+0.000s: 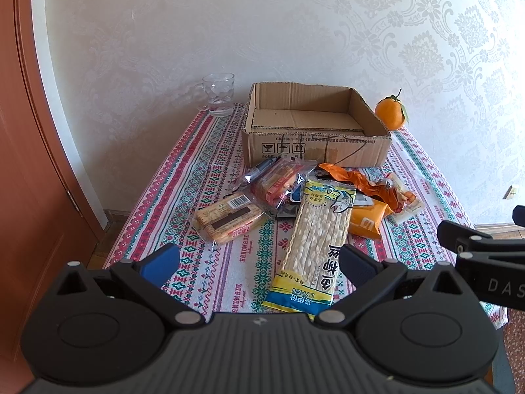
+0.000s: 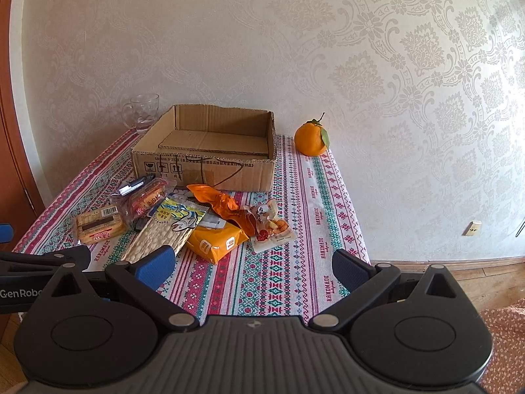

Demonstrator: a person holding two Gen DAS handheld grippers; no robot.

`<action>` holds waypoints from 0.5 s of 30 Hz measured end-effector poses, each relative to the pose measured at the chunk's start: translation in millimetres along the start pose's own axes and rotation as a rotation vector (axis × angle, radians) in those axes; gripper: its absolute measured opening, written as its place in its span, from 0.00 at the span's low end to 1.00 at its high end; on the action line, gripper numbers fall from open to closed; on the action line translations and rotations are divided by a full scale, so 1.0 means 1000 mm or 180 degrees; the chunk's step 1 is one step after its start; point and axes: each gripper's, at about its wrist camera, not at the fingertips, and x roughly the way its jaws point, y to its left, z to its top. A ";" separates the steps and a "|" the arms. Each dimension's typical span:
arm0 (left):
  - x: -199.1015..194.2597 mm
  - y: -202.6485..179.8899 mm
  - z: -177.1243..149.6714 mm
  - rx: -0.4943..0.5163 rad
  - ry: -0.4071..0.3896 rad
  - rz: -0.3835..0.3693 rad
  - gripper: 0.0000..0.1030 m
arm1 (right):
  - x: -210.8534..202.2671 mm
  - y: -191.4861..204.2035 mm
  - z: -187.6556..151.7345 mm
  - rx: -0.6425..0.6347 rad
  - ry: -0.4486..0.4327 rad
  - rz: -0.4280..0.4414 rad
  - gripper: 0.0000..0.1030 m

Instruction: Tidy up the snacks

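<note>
2 grippers, your left (image 1: 259,264) and right (image 2: 252,266), are hanging spread and empty; snack packets (image 1: 295,203) are crowding before the cardboard box (image 1: 315,147), mug (image 1: 218,93) and orange (image 1: 390,113) flanking it.

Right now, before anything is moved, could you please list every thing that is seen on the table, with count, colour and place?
box: one, brown cardboard, open and empty, back middle
mug: one, clear glass, back left corner
orange: one, with leaf, right of the box
fish snack: one, yellow and white, long, front of the pile
cracker pack: one, tan, left of the pile
red pack: one, clear wrapper, just before the box
orange pouch: one, right of the fish snack
foil wrapper: one, orange, crumpled, mid pile
white pack: one, right edge of the pile
tablecloth: one, red, green, white
left gripper: jaws open, empty
right gripper: jaws open, empty
</note>
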 end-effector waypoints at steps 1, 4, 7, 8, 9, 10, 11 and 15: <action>0.001 0.000 0.000 0.0003 -0.0001 -0.0002 0.99 | 0.001 0.000 0.000 0.0003 0.0003 0.0002 1.00; 0.002 -0.001 0.001 0.0006 0.0000 -0.0015 0.99 | 0.002 -0.001 0.001 0.0017 0.0008 0.0009 1.00; 0.005 -0.002 0.002 0.0022 -0.0019 -0.0038 0.99 | 0.005 -0.003 0.001 0.0024 0.0011 0.0037 1.00; 0.006 -0.002 0.002 0.0029 -0.0027 -0.0040 0.99 | 0.006 -0.003 0.001 0.0026 0.0013 0.0044 1.00; 0.007 -0.003 0.002 0.0039 -0.0031 -0.0040 0.99 | 0.007 -0.004 0.002 0.0029 0.0020 0.0061 1.00; 0.009 -0.003 0.003 0.0047 -0.0038 -0.0040 0.99 | 0.009 -0.004 0.002 0.0015 0.0015 0.0078 1.00; 0.010 -0.003 0.004 0.0052 -0.0043 -0.0043 0.99 | 0.010 -0.004 0.002 0.0005 0.0019 0.0085 1.00; 0.016 -0.005 0.005 0.0105 -0.0052 -0.0078 0.99 | 0.017 -0.004 0.004 -0.0046 0.0037 0.0112 1.00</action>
